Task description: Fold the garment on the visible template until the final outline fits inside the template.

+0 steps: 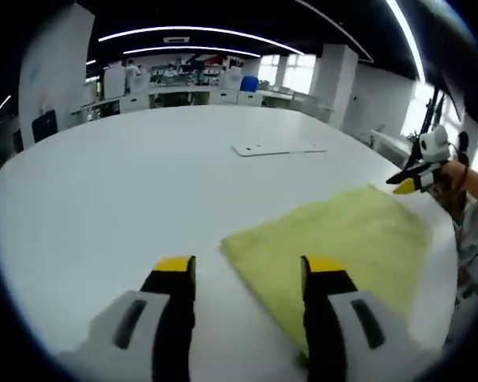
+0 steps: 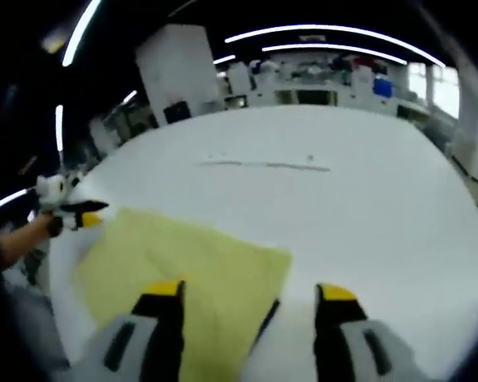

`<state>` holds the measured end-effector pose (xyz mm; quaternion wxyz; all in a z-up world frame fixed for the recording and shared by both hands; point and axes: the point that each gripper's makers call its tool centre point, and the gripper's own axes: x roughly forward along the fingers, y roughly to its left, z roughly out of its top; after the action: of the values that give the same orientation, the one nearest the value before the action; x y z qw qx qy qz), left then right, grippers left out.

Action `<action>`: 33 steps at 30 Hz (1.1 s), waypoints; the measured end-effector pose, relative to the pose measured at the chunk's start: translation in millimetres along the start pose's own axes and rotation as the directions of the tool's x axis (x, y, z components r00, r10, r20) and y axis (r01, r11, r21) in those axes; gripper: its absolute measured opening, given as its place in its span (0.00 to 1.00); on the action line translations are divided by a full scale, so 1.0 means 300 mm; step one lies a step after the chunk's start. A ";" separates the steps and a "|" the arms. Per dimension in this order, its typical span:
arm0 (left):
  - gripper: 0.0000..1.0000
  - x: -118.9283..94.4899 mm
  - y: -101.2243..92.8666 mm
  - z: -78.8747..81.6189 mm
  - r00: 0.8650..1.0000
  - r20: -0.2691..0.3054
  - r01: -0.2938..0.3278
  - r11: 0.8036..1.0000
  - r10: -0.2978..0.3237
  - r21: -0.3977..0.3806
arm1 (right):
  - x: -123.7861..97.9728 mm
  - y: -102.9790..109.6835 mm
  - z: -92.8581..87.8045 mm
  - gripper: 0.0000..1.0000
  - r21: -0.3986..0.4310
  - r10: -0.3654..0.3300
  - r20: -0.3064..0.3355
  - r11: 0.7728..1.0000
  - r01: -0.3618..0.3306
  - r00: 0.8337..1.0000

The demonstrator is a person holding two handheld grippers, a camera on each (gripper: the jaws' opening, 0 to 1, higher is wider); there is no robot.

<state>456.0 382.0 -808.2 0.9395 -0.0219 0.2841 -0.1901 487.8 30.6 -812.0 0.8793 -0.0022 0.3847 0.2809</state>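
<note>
In the left gripper view, the left hand-held gripper (image 1: pixel 247 267) rises from the bottom edge with its two yellow-tipped jaws spread wide and nothing between them. Its right-side jaw stands over the near edge of the yellow-green garment (image 1: pixel 334 247); whether it touches the cloth cannot be told. The garment lies flat on the white desk (image 1: pixel 127 199), folded into a roughly four-sided shape that runs from near the jaws away toward the right. At its far right corner the right hand-held gripper (image 1: pixel 406 183) comes in from the side, held by a person's hand (image 1: pixel 470 179); its yellow tips sit close together just beside that corner, and contact with the cloth cannot be made out. Farther off on the desk, well apart from the garment, lies a thin pale flat plate (image 1: pixel 279 149). Beyond the desk edge stand office desks (image 1: pixel 183 91) under long ceiling lights (image 1: pixel 191 32).

In the right gripper view, the right hand-held gripper (image 2: pixel 251 294) also stands wide open and empty. Its left-side jaw is over the near part of the garment (image 2: pixel 183 270); the other is over bare desk (image 2: pixel 366 207). At the garment's far left corner the left hand-held gripper (image 2: pixel 84 215) shows, small and dark, held by a hand (image 2: pixel 24 231), just beside the cloth. Farther on, the flat plate (image 2: pixel 263 165) appears as a thin line.
</note>
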 end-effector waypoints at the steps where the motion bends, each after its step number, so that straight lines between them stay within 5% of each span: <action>1: 0.56 -0.013 -0.006 -0.002 1.000 0.006 0.007 1.000 -0.007 0.005 | -0.011 0.010 -0.004 0.70 0.002 0.012 0.000 1.000 -0.012 1.000; 7: 0.62 -0.080 -0.100 -0.042 0.995 -0.005 0.100 0.994 -0.100 0.054 | -0.077 0.053 -0.038 0.74 -0.009 0.053 -0.002 0.999 -0.053 0.999; 16: 0.58 -0.195 -0.192 -0.114 0.987 -0.029 0.159 0.981 -0.157 0.111 | -0.177 0.109 -0.143 0.72 -0.070 0.085 -0.027 0.994 -0.086 0.996; 33: 0.38 -0.298 -0.306 -0.268 0.983 -0.054 0.183 0.978 -0.178 0.101 | -0.283 0.208 -0.313 0.42 -0.082 0.114 -0.011 0.990 -0.114 0.993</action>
<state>312.3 335.1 -814.9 0.9117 0.0063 0.2913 -0.2897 347.1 20.8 -807.2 0.8596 -0.0177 0.3752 0.3464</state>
